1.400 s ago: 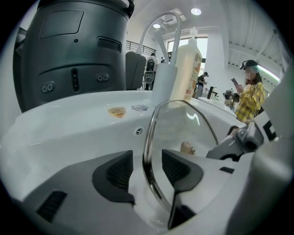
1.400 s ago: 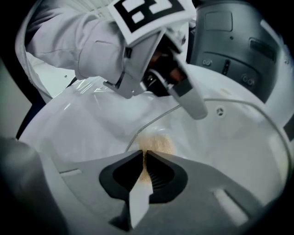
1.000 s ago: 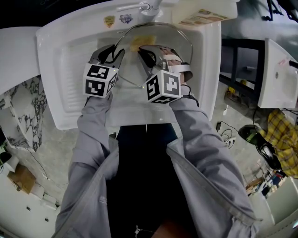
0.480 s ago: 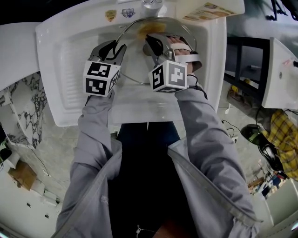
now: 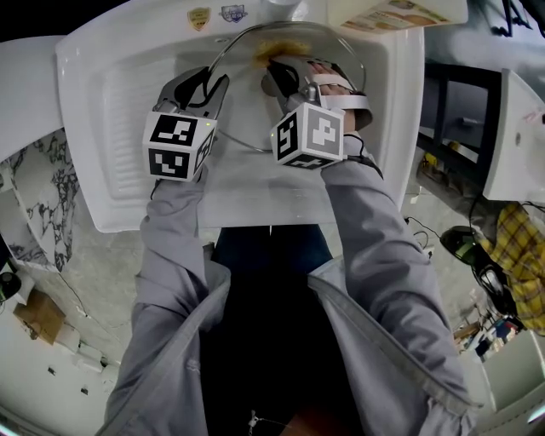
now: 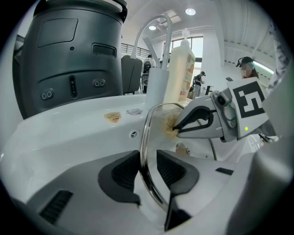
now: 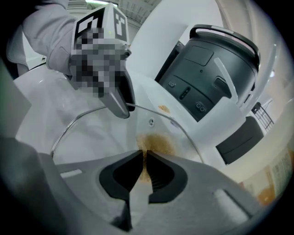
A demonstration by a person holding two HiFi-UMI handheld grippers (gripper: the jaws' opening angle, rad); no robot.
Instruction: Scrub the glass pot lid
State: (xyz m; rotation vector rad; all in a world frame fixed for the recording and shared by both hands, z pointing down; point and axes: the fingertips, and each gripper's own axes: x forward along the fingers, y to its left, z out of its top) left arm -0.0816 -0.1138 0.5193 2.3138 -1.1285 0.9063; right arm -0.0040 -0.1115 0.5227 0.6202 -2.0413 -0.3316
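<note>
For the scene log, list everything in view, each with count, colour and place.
sink: one, white, below both hands, ribbed drainboard on its left
glass pot lid: one, clear with a metal rim, held on edge over the basin
scrub pad: one, tan, against the lid's glass
stickers: two, on the sink's back rim
appliance: one, dark grey, behind the sink
bottle: one, cream, behind the sink
plaid cloth: one, yellow, at the head view's right edge
sleeves: two, grey, on the person's arms
left hand-held gripper: one, grey with black pads, clamped on the lid's rim
right hand-held gripper: one, grey with black pads, shut on the scrub pad
</note>
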